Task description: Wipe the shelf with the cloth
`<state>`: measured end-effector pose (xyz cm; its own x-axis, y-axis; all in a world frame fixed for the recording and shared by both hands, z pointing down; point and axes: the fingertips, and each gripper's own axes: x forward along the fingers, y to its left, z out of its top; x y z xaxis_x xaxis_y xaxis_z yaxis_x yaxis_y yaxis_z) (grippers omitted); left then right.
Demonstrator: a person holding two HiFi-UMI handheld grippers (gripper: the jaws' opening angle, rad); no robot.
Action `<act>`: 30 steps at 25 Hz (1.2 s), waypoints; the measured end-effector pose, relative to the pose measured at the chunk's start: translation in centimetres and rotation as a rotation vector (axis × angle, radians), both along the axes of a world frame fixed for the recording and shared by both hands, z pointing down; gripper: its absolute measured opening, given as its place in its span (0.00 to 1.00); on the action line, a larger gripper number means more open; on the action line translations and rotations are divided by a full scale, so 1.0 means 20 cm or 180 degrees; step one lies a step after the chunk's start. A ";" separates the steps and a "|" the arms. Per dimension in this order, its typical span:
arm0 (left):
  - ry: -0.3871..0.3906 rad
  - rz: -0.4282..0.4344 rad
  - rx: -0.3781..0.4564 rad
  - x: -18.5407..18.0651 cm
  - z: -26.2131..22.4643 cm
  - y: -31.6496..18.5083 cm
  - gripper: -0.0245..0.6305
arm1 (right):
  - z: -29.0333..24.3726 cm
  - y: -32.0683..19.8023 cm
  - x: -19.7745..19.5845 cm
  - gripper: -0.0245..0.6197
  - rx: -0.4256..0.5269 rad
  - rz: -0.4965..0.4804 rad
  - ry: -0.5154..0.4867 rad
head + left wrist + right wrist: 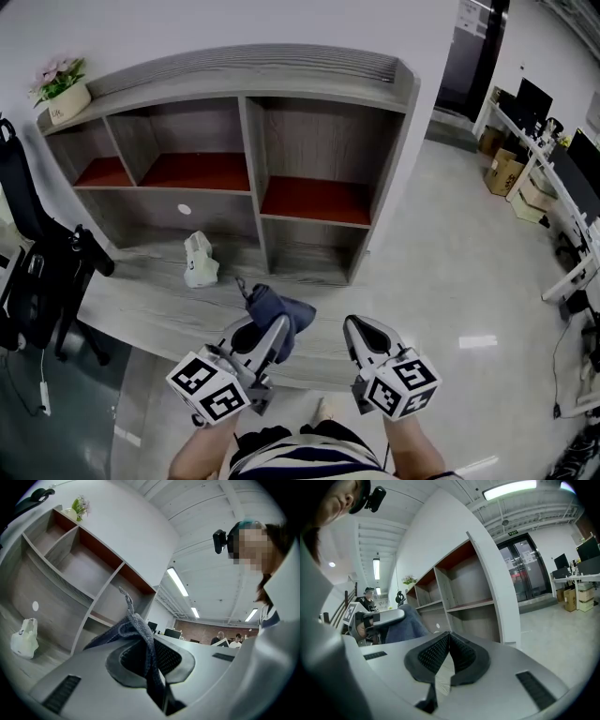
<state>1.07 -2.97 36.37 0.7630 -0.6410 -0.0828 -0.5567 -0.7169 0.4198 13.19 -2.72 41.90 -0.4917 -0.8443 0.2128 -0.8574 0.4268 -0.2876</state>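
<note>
The left gripper (267, 339) has its jaws clamped on a crumpled blue-grey cloth (289, 314), which bunches out past the tips toward the far side. The right gripper (364, 336) is closed on nothing, its tips meeting. The grey wooden shelf unit with red boards (328, 82) stands straight ahead, beyond the cloth. Its long axis runs left to right, and the left gripper looks better placed to reach it.

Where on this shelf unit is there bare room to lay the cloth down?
The three red-floored compartments are bare. The lower ledge is free left of the white bag, and between it and the cloth in the left gripper. The flower pot takes the top's left corner.
</note>
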 end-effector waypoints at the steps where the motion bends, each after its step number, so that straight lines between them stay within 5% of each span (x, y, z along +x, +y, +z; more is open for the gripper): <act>1: -0.0011 -0.0021 0.0013 0.03 -0.01 -0.02 0.09 | 0.00 -0.02 0.02 0.08 -0.0009 -0.0028 -0.0014; 19: -0.0295 -0.0520 0.0750 0.33 -0.40 -0.48 0.09 | -0.14 -0.33 0.23 0.08 0.0255 -0.0466 -0.0104; 30: -0.0421 -0.0281 0.1022 0.44 -0.60 -0.77 0.09 | -0.24 -0.51 0.19 0.08 0.0347 -0.0239 -0.0068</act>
<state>9.87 -18.45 24.46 0.7235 -0.6622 -0.1950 -0.6567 -0.7473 0.1011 16.95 -13.00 37.18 -0.5580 -0.8224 0.1105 -0.8159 0.5194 -0.2539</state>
